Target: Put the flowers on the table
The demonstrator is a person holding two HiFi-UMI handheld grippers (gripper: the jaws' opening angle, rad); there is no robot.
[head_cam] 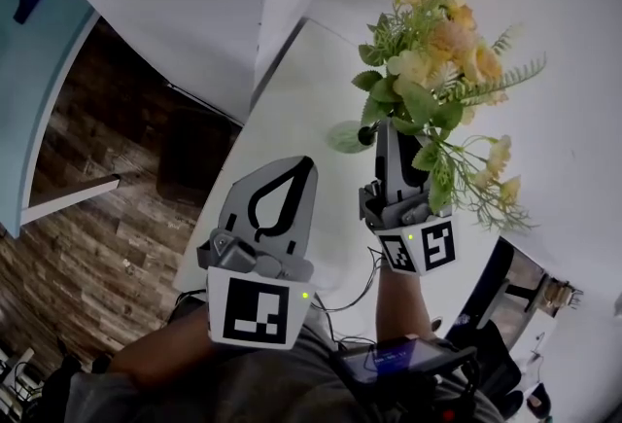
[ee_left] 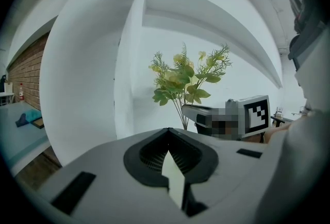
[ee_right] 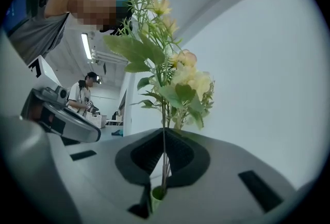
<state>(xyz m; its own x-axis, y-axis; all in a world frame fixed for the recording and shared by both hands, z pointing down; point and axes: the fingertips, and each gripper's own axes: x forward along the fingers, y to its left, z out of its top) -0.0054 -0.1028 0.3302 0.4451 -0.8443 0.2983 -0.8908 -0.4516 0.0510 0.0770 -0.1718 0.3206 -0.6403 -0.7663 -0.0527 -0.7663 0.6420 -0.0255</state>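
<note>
**Task item.** The flowers [head_cam: 437, 56] are one mixed bunch: pale yellow and peach-cream blooms, broad dark-green leaves, and thin feathery sprigs that fan out past the blooms. In the right gripper view the flowers [ee_right: 180, 79] rise on several thin green stems [ee_right: 164, 153] gathered into one bundle. A cut green end shows on the near side of the jaws. In the left gripper view the flowers [ee_left: 185, 76] stand roughly upright against a white wall [ee_left: 87, 79].

**Location.** The bunch is carried in the right gripper [head_cam: 387, 131]. In the head view it is over the white table [head_cam: 292, 110], near the wall. No view shows any part of it resting on the tabletop.

**Right gripper.** The right gripper [ee_right: 164, 131] is clamped on the stem bundle. The jaws are drawn fully together and the stems pass between them. The blooms stand beyond the tips.

**Left gripper.** The left gripper [head_cam: 307, 163] is beside the right one at the near edge of the table. In its own view the left gripper [ee_left: 167, 130] has its jaw tips meeting, and nothing is between them.

**Surroundings.** A wood-plank floor [head_cam: 107, 246] lies to the left of the table. A second person [ee_right: 85, 97] stands far back in the room.
</note>
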